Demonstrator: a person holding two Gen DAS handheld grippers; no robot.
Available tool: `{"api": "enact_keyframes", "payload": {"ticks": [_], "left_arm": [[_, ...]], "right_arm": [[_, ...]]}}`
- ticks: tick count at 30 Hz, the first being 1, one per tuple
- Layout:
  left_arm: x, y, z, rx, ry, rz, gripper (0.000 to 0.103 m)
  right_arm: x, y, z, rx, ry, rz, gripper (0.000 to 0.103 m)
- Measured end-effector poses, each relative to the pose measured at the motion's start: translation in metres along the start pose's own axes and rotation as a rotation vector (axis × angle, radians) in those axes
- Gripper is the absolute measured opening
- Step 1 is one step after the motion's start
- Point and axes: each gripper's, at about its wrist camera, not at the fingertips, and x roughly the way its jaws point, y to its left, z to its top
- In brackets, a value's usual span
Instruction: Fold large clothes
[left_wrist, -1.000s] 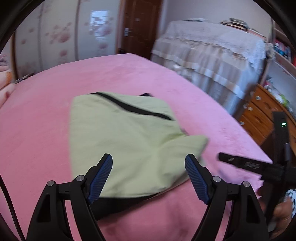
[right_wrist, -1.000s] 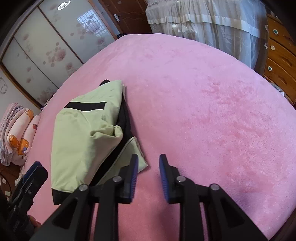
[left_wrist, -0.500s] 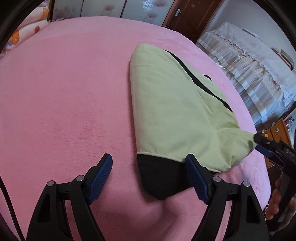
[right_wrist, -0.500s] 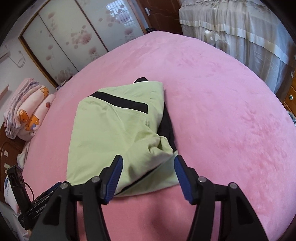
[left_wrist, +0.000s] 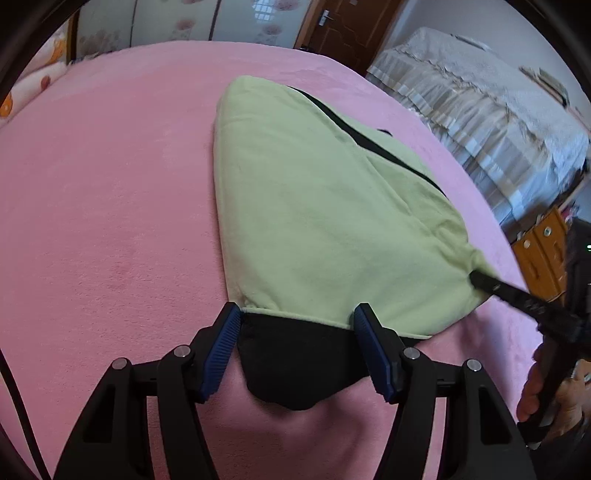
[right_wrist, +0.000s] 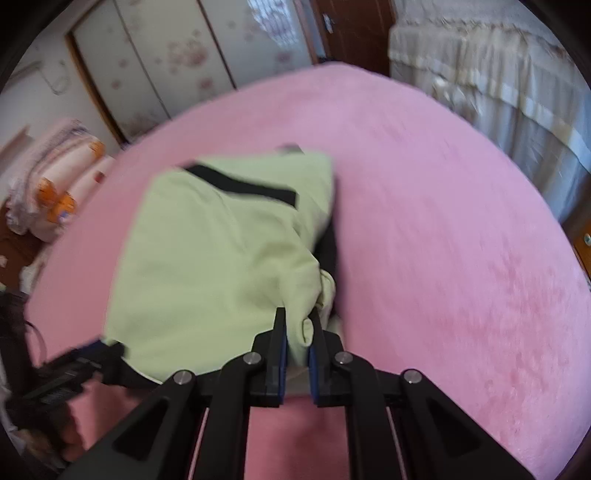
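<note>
The garment (right_wrist: 221, 266) corner at 5 o'clock is now pinched by the right claw (right_wrist: 297, 332); the left claw (left_wrist: 295, 350) is closing around the black hem (left_wrist: 295, 365), so folding can be started.

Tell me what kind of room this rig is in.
A bedroom, most likely. A light green garment lies on a bed with a pink blanket; behind it stand floral sliding wardrobe doors and a wooden door.

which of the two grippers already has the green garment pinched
The right gripper: its fingers are closing tight on a bunched corner of the green garment. The left gripper only straddles the black hem, fingers apart and closing.
</note>
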Motion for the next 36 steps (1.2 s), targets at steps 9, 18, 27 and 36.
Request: {"api": "enact_keyframes", "payload": {"ticks": [9,18,27,36], "left_arm": [[-0.004,-0.012,0.005,0.053,0.037,0.032,0.071],[-0.007,-0.002,0.081,0.064,0.061,0.005,0.079],[0.064,0.022,0.167,0.012,0.122,0.062,0.079],[0.101,0.034,0.187,-0.045,0.111,0.013,0.072]], "right_arm": [[0.014,-0.008,-0.015,0.068,0.043,-0.002,0.028],[-0.012,-0.012,0.047,0.087,0.012,0.103,0.048],[0.076,-0.020,0.123,0.146,0.134,0.116,0.048],[0.138,-0.032,0.154,0.186,0.181,0.126,0.015]]}}
